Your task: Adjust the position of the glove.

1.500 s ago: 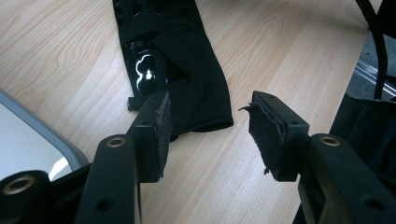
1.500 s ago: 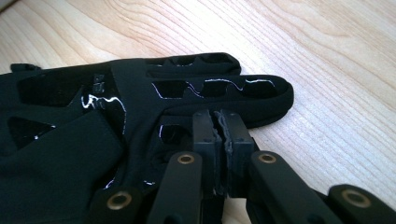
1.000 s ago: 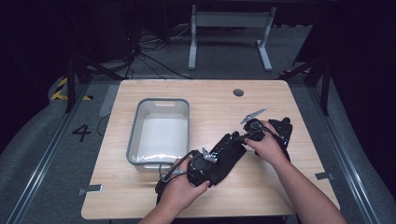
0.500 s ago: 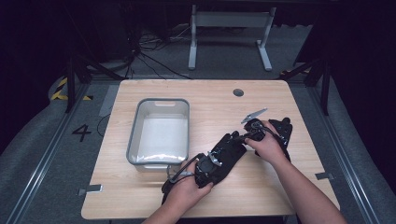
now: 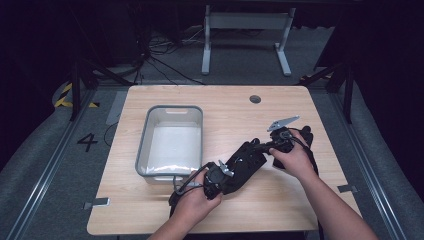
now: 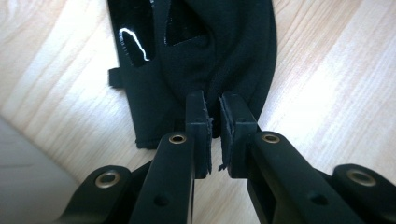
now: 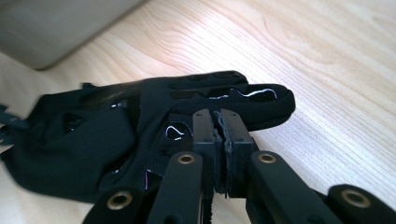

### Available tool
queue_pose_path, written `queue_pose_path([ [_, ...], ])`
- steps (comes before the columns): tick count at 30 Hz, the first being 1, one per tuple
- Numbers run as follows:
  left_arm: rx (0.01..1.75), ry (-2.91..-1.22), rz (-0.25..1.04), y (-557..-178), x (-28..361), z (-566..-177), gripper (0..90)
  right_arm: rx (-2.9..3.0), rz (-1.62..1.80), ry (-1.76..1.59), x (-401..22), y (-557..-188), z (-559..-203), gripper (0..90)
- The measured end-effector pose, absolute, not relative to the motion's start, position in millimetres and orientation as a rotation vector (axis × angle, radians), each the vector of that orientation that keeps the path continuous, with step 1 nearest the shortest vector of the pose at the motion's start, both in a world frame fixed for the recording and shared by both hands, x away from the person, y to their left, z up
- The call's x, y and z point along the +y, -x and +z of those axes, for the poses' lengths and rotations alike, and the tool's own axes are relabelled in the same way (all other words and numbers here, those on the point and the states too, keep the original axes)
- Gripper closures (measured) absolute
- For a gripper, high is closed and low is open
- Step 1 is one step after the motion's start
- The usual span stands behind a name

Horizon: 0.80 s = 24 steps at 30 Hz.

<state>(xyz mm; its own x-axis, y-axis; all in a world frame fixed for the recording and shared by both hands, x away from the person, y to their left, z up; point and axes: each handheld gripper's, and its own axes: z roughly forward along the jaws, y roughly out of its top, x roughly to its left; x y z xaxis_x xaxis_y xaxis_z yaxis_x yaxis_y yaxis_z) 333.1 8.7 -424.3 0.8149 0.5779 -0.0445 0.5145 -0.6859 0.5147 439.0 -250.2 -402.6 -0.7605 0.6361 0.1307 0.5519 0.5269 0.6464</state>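
Note:
A black cloth item (image 5: 248, 161) with glossy patches lies on the wooden table (image 5: 225, 107), right of a grey bin. My left gripper (image 5: 234, 172) comes in from its near-left end. In the left gripper view the cloth (image 6: 210, 46) has its hem caught between the pads of that gripper (image 6: 214, 107). Those jaws have just been closing and a narrow slit remains. My right gripper (image 5: 261, 146) reaches in from the far-right end. In the right gripper view its jaws (image 7: 217, 121) are pinched shut on a fold of the cloth (image 7: 93, 140).
An empty grey bin (image 5: 142, 145) stands left of the cloth, and its wall shows in the gripper views (image 6: 28, 158) (image 7: 56, 23). A round cable hole (image 5: 255, 99) sits near the table's far edge. Bare wood lies around the cloth.
Hardly anything differs in the high view. Both hands stay at the two ends of the cloth, and the cloth lies where it was.

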Motion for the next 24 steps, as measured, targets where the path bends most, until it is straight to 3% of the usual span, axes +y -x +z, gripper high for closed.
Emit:
queue_pose_path([
  [11,0.712,-2.503,0.196,-327.4,12.2,-401.5,82.0,2.532,1.204,-1.049,-282.9,-376.1,-371.4,88.5],
  [24,0.516,-2.590,0.137,-326.2,2.2,-400.1,80.7,2.519,1.173,-1.118,-303.4,-318.3,-382.4,88.8],
])
